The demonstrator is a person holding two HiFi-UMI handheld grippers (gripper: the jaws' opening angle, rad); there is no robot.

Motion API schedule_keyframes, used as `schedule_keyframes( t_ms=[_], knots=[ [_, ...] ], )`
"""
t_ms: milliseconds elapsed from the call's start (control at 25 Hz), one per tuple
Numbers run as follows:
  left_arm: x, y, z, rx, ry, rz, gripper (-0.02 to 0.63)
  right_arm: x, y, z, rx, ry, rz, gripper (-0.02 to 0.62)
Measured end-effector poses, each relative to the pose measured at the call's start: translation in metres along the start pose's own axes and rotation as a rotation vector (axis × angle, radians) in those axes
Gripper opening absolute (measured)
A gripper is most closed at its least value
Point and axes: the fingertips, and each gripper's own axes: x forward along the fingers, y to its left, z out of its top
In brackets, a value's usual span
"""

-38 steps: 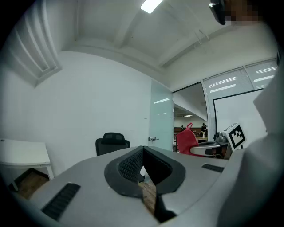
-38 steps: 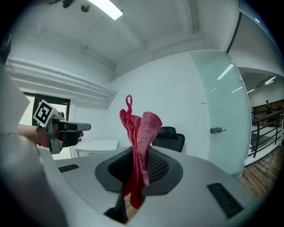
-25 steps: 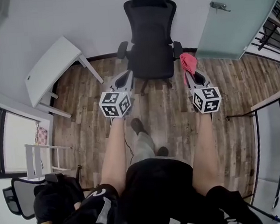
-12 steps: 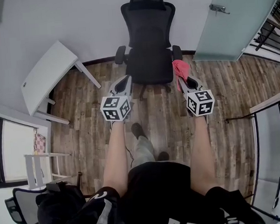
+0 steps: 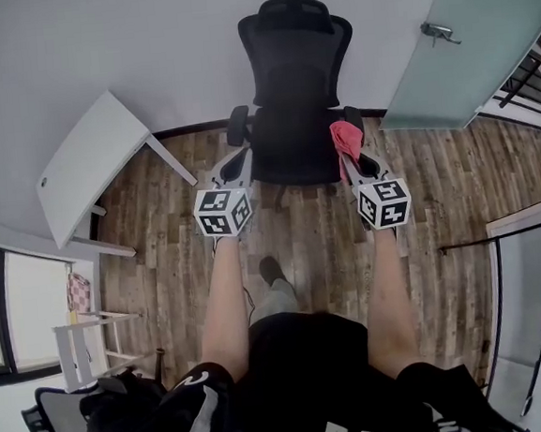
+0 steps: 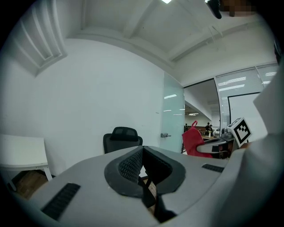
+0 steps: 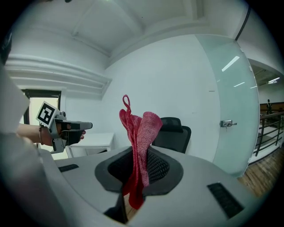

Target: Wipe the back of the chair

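Pinching a red knitted cloth [image 5: 344,136], the right gripper [image 5: 352,159] is hovering by the black mesh office chair [image 5: 293,147] at the far wall [image 5: 142,43] and should press the cloth flat against the backrest [image 5: 297,62]; the left gripper [image 5: 238,163] is hanging closed, empty.

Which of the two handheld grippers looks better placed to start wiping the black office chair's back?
Likely the right gripper: its jaws are shut on the red cloth, with the black office chair straight ahead. The left gripper is shut on nothing.
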Motion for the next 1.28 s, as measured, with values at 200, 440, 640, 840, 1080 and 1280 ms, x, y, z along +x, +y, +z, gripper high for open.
schedule_keyframes(
  t_ms=[200, 440, 640, 840, 1080, 1280],
  knots=[
    [0.034, 0.041, 0.009, -0.013, 0.015, 0.0, 0.023, 0.05, -0.005, 0.01, 0.014, 0.017, -0.016, 0.071],
    [0.056, 0.091, 0.008, -0.038, 0.029, -0.001, 0.025, 0.101, -0.005, 0.017, 0.03, 0.031, -0.041, 0.071],
    [0.067, 0.127, 0.006, -0.054, 0.041, -0.008, 0.025, 0.133, 0.0, 0.022, 0.038, 0.038, -0.061, 0.071],
    [0.078, 0.15, 0.003, -0.057, 0.049, -0.023, 0.024, 0.156, 0.009, 0.022, 0.045, 0.039, -0.066, 0.071],
    [0.098, 0.157, 0.002, -0.06, 0.052, -0.045, 0.023, 0.175, 0.005, 0.022, 0.057, 0.037, -0.07, 0.071],
    [0.127, 0.158, -0.003, -0.055, 0.06, -0.065, 0.023, 0.201, -0.01, 0.019, 0.078, 0.036, -0.07, 0.071]
  ],
)
